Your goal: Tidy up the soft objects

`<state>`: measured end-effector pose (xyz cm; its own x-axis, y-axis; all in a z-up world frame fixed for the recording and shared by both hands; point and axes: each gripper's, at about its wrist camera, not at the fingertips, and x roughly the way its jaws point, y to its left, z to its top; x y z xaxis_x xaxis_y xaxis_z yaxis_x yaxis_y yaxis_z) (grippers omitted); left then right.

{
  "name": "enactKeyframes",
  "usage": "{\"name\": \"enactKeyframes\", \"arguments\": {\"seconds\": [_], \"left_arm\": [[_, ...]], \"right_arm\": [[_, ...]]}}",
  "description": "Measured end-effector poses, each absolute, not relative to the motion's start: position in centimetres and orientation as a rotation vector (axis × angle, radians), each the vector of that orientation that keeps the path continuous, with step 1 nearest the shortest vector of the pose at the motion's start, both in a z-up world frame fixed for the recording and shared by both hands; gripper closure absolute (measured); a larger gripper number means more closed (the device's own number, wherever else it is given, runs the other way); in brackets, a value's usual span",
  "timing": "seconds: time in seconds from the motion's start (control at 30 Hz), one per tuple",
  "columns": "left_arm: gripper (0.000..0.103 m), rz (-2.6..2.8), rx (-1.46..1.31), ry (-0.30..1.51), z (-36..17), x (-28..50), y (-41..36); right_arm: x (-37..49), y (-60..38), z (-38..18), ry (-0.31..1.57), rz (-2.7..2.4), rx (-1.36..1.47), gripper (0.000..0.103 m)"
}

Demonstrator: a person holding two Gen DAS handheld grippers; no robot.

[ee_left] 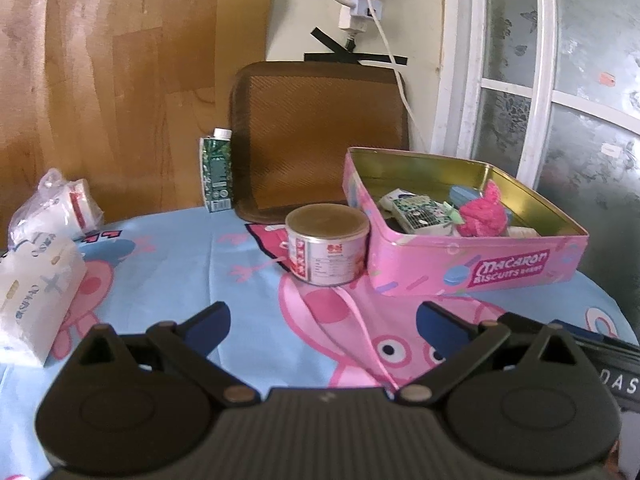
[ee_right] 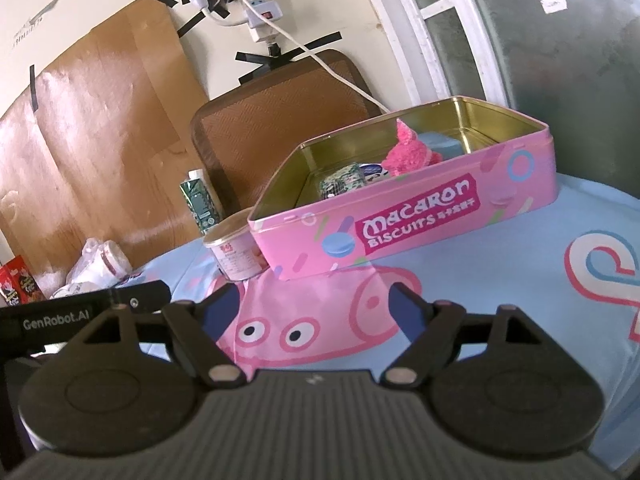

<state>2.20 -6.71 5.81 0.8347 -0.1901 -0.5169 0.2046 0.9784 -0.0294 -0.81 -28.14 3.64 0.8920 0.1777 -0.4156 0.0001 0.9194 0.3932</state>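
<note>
Behind the table there's a cream wall (ee_left: pixel 416 8) with a big sheet of brown cardboard (ee_left: pixel 100 80) taped over its left part, plus a white power strip (ee_right: pixel 260 4) stuck up with strips of black tape (ee_left: pixel 356 58), its white cord (ee_left: pixel 394 68) trailing down behind a brown mesh chair back (ee_left: pixel 320 136) that stands right at the table's far edge. Off to the right is a white-framed window (ee_left: pixel 540 80) with frosted patterned glass, and soft daylight comes through it. The table itself is covered in a light blue cartoon-pig tablecloth (ee_left: pixel 180 264).
</note>
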Motion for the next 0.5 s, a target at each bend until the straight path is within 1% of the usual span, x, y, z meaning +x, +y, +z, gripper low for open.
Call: {"name": "enactKeyframes", "arguments": {"seconds": [0.5], "left_arm": [[0.0,-0.162,0.056,0.53,5.71,1.85,-6.84]], "right_arm": [[-0.87,-28.33,3.29,0.466,0.076,0.407,0.019]]}}
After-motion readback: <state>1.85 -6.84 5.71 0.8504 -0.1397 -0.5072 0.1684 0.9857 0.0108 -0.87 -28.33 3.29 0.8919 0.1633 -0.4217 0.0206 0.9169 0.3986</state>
